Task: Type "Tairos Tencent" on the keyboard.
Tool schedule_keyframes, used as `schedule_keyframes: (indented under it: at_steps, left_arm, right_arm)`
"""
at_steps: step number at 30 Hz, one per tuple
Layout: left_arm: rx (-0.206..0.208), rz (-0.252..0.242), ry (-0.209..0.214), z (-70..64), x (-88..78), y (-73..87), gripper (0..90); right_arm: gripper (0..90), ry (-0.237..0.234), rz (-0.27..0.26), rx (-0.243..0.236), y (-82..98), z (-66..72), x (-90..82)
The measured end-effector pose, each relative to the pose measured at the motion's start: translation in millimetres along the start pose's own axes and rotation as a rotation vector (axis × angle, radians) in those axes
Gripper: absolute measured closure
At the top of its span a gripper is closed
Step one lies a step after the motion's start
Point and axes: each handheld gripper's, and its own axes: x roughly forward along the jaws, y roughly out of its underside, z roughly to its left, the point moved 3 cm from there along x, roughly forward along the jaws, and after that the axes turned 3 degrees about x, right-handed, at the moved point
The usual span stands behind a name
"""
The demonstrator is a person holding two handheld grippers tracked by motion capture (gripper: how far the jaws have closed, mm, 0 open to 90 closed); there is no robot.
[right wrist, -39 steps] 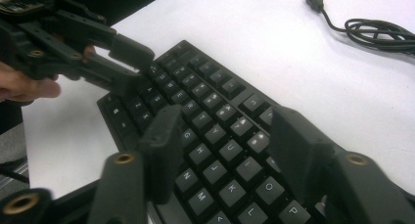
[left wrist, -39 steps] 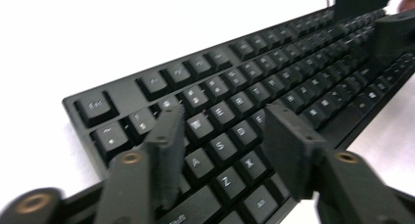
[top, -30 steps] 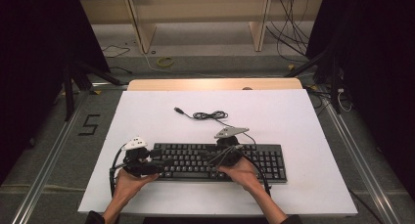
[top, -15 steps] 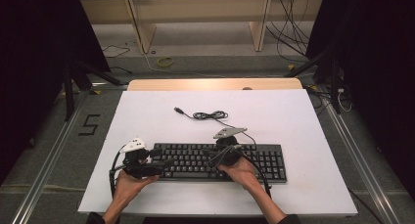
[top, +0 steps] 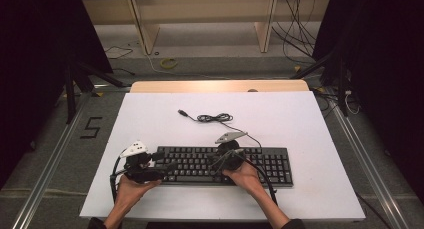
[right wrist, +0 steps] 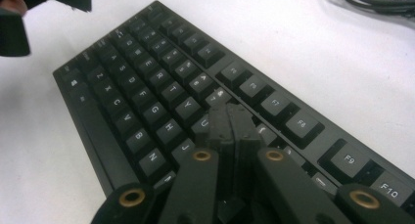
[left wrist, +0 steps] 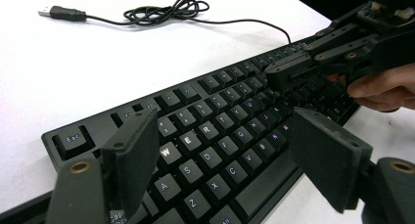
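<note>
left gripper view: black full-size plastic keyboard (left wrist: 210, 136) w/ white legends; readable: esc, w, e, r, a, s, d, z, c, v. the w key glows brighter than the rest. right gripper view reads z x c v b n, d f g h j, t y, f9, f10 on same keyboard (right wrist: 161, 87).

high view: keyboard (top: 260, 164) lies flat on white rectangular table top (top: 300, 119), near the front edge, long side running l-r. its thin black cable (top: 220, 118), partly coiled, runs to the back, ending in a usb plug (top: 183, 112) lying loose on the white top. a "5" is marked on grey floor (top: 91, 127) left of table.

left gripper (left wrist: 220, 160): jaws spread wide, nothing between them, hovering over keyboard's left end; in high view left gripper (top: 165, 166) sits at keyboard's left edge, held by left hand (top: 131, 189).

right gripper (right wrist: 232, 123): jaws pressed together, nothing held, tips down on keys around u/j area. right hand (top: 247, 176) holds it over keyboard's middle.
</note>
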Motion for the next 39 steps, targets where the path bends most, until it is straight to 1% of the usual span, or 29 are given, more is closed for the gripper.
schedule_keyframes:
  at_steps: [6,26,28,31,35,37,39]
  left_arm:
    - [-0.001,0.002,0.001,-0.4,0.4,0.1,26.8]
    - [0.0,0.01,0.006,-0.3,1.1,0.5,26.9]
    - [-0.001,0.011,0.005,-0.1,1.2,0.5,26.9]
    - [0.0,0.015,0.005,0.4,1.5,0.8,27.0]
    - [-0.002,0.017,0.005,0.3,2.0,1.0,27.0]
    - [0.001,0.02,0.006,0.5,2.4,1.2,27.0]
    - [0.001,0.022,0.008,0.9,2.5,1.3,27.1]
  right_arm:
    - [90.0,0.005,0.017,0.004,1.7,-0.7,4.4]
    - [90.0,0.006,0.032,0.003,4.1,-1.1,10.4]
    - [90.0,0.009,0.041,0.005,5.0,-1.0,11.6]
    - [90.0,0.003,0.031,0.006,6.5,-1.8,13.5]
    - [90.0,0.017,0.032,0.007,6.0,-1.1,13.0]
    - [90.0,0.005,0.028,0.024,5.2,-2.2,11.6]
    - [90.0,-0.007,0.007,0.044,3.5,-3.0,7.8]
